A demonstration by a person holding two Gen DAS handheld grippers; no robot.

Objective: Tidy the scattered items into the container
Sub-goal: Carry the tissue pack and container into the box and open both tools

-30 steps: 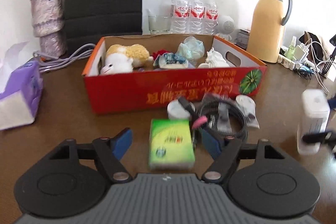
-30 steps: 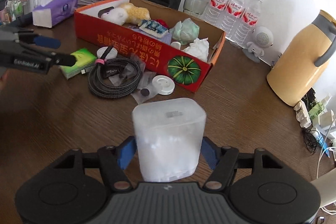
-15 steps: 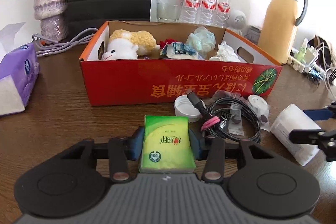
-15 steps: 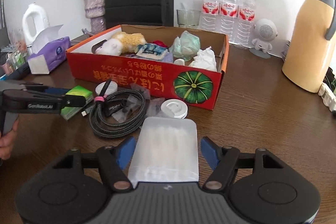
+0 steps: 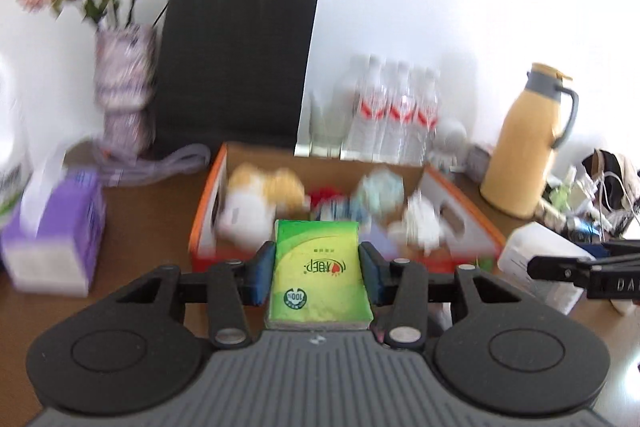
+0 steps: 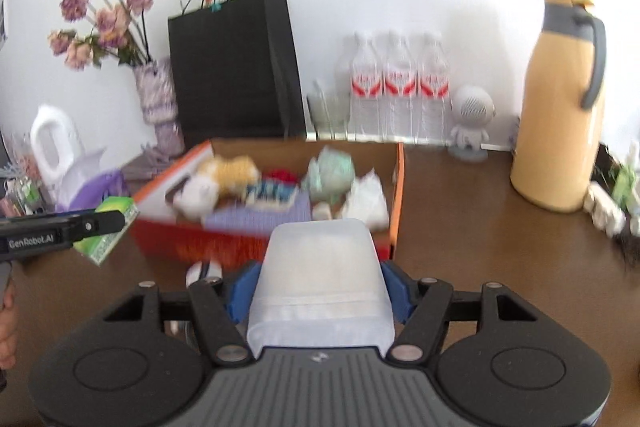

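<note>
My left gripper [image 5: 318, 269] is shut on a green tissue pack [image 5: 318, 275] and holds it in the air in front of the red cardboard box [image 5: 208, 195]. My right gripper [image 6: 318, 291] is shut on a translucent white plastic box [image 6: 320, 287], also lifted, just before the red box [image 6: 396, 187]. The red box holds a plush toy [image 5: 256, 195], crumpled bags and small packets. The left gripper with the green pack [image 6: 108, 227] shows at the left of the right wrist view. The right gripper with the white box [image 5: 540, 259] shows at the right of the left wrist view.
Behind the red box stand a black paper bag [image 5: 236, 67], three water bottles [image 5: 392, 115], a flower vase [image 5: 124, 91] and a yellow thermos jug [image 5: 524, 143]. A purple tissue box [image 5: 56, 227] is at left. Cables and chargers [image 5: 592, 195] lie at right. A white cap [image 6: 204, 271] lies before the box.
Both grippers have risen from the table with their loads and moved toward the red box. The right gripper closed on the white box; the cable coil has dropped out of view.
</note>
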